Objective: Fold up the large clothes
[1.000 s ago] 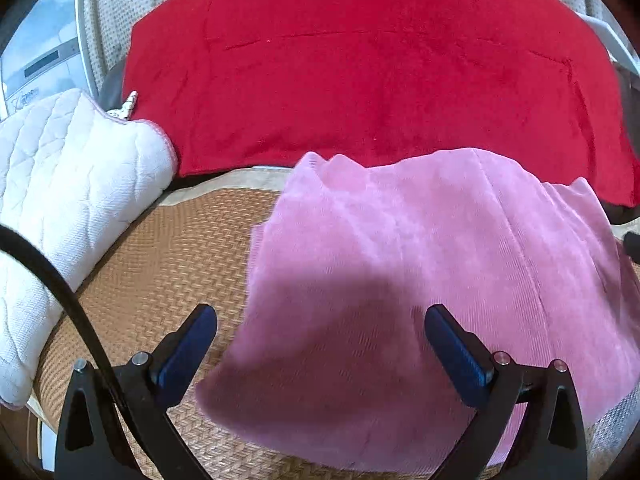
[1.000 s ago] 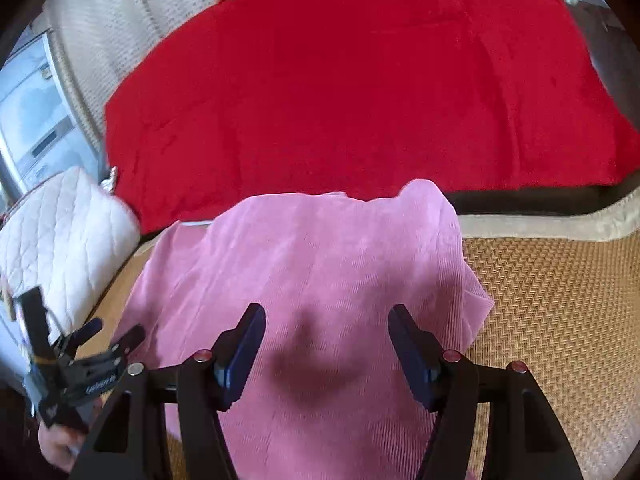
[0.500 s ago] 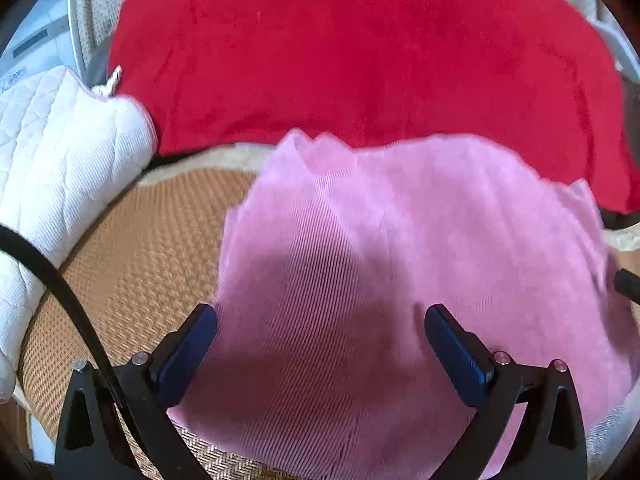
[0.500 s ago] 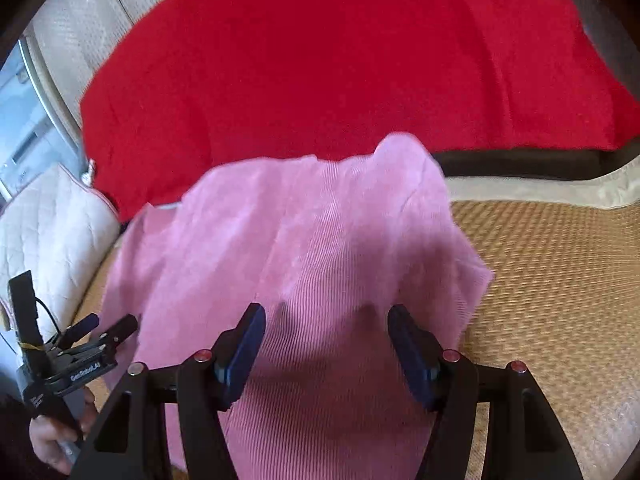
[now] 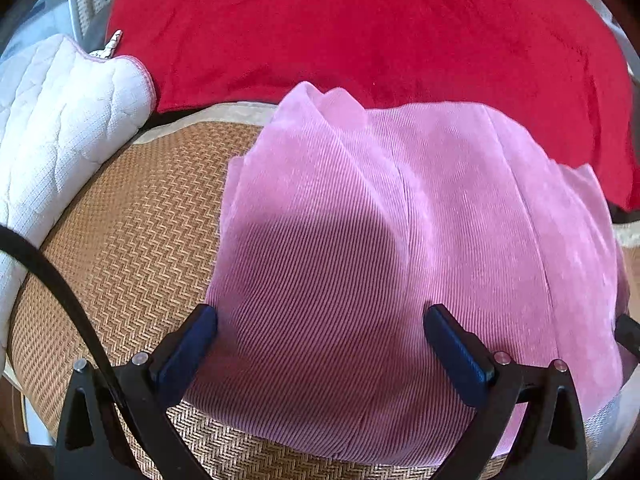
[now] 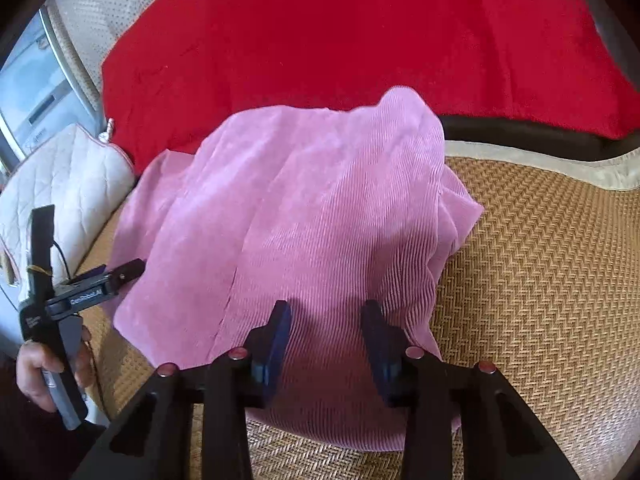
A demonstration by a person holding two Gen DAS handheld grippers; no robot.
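Observation:
A pink corduroy garment (image 5: 400, 220) lies spread with soft ridges on a woven mat (image 5: 132, 264). My left gripper (image 5: 320, 316) hangs open and wide over the garment's near left part, with cloth below the gap and nothing pinched. In the right wrist view the same garment (image 6: 304, 208) fills the middle. My right gripper (image 6: 326, 308) is low over its near edge and its jaws are closing. Cloth shows between the pads, but they do not press on it. The left gripper (image 6: 120, 270) also shows at the garment's left edge, held by a hand (image 6: 40, 368).
A red blanket (image 5: 360, 32) covers the backrest behind the garment. A white quilted cushion (image 5: 60, 120) sits at the left, and a black cable (image 5: 52, 280) crosses in front of it. Bare woven mat (image 6: 540, 280) extends to the right. A grey appliance (image 6: 36, 92) stands far left.
The right jaws have narrowed. Both grippers have come down closer to the pink garment, which now fills more of each view.

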